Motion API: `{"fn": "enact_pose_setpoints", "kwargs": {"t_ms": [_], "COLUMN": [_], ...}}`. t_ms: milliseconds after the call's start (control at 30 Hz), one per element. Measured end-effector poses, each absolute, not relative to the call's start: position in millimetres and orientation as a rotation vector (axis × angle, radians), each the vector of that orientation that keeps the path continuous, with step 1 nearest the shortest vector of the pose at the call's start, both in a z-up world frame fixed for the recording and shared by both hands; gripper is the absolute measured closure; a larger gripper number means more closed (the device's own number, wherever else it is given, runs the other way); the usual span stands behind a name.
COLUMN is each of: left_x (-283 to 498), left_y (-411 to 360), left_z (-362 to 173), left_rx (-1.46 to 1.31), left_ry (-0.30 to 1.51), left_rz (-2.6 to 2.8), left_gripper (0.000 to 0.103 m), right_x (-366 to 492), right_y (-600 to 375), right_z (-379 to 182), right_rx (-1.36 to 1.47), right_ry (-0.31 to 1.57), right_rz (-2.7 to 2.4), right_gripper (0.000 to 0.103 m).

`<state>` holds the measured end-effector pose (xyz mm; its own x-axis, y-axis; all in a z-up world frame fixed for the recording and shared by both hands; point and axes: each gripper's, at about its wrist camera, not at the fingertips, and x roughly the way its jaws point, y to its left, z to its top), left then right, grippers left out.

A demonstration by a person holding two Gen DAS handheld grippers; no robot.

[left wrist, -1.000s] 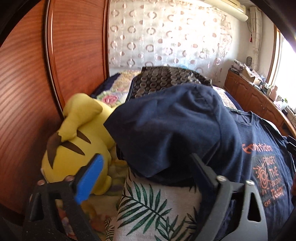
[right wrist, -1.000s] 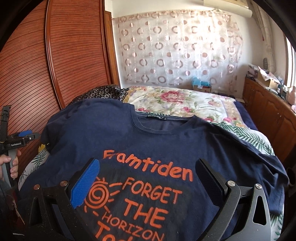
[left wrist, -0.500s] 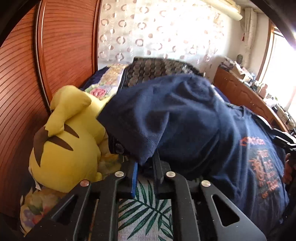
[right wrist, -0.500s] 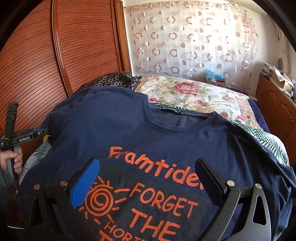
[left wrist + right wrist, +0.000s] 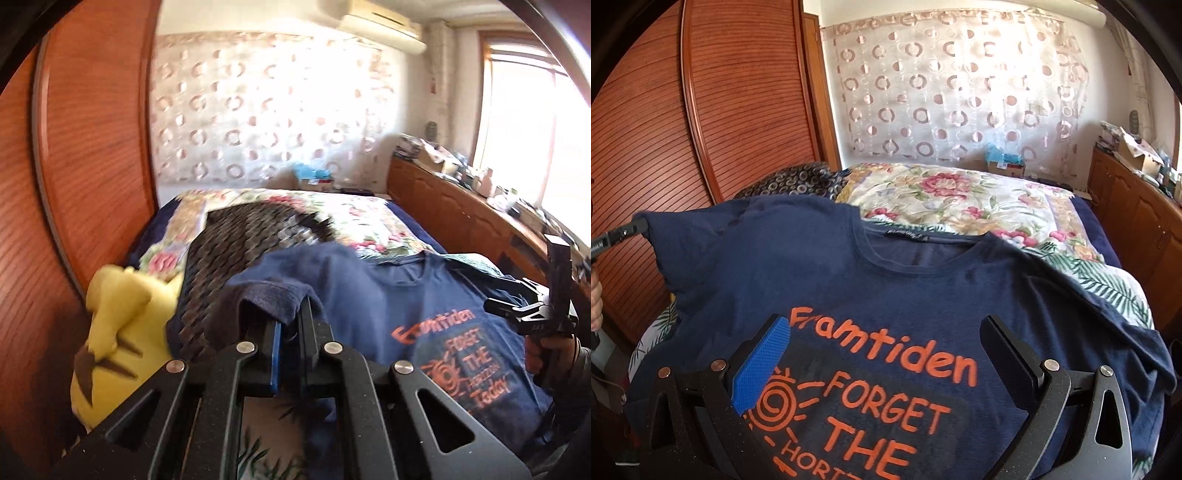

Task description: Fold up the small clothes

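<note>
- You are holding the left tongs point(image 5: 291, 328) clamped on the sleeve edge point(image 5: 275, 301) of the navy T-shirt point(image 5: 886, 295), which is lying face-up on the bed point(image 5: 960, 199).
- Your right tongs point(image 5: 882, 354) are hovering apart over the print, gripping nothing.
- Risk: the thin pinch is likely slipping if you pull fast.
- Risk: the sleeve is sitting near the yellow plush toy point(image 5: 118, 325); dragging could snag it.

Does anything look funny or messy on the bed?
Yes: the navy T-shirt's left sleeve is pinched up by the left gripper, and its other side hangs rumpled off the bed edge. A yellow plush toy lies toppled beside it.
</note>
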<state>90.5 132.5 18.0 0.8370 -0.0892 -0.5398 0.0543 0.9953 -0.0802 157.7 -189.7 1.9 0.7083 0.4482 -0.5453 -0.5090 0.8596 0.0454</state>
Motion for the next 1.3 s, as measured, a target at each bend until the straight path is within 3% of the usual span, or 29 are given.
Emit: {"fn": "enact_pose_setpoints", "kwargs": {"t_ms": [267,300,367,433,567,633,700,867,1033,1300], "left_x": [125,129,130,127,118,115,114,104,90,70], "left_y": [60,51,45,47,61,72,81,113,143,180], "left_z": [28,24,21,20,23,23,21,9,-7,-25], "left_rx": [0.012,0.030,0.045,0.038,0.021,0.010,0.006,-0.017,-0.051,-0.118], "left_ry": [0.591,0.612,0.626,0.625,0.600,0.593,0.596,0.607,0.615,0.627], "left_rz": [-0.236,-0.256,-0.261,-0.266,-0.218,-0.191,-0.165,-0.071,0.008,0.081], "left_gripper": [0.092,0.088,0.063,0.058,0.027,0.027,0.027,0.027,0.027,0.027], "right_x": [139,136,132,129,127,131,135,141,142,148], "right_y": [-205,-207,-207,-205,-196,-191,-180,-135,-73,24], "right_z": [3,2,0,0,-2,-1,0,3,8,-10], "right_rx": [-0.079,-0.077,-0.086,-0.098,-0.106,-0.110,-0.113,-0.136,-0.187,-0.296], "right_ry": [0.550,0.547,0.549,0.550,0.565,0.573,0.573,0.571,0.550,0.587], "right_rz": [0.488,0.483,0.471,0.466,0.485,0.505,0.546,0.665,0.825,1.040], "right_gripper": [0.001,0.001,0.002,0.003,0.014,0.025,0.030,0.032,0.043,0.044]}}
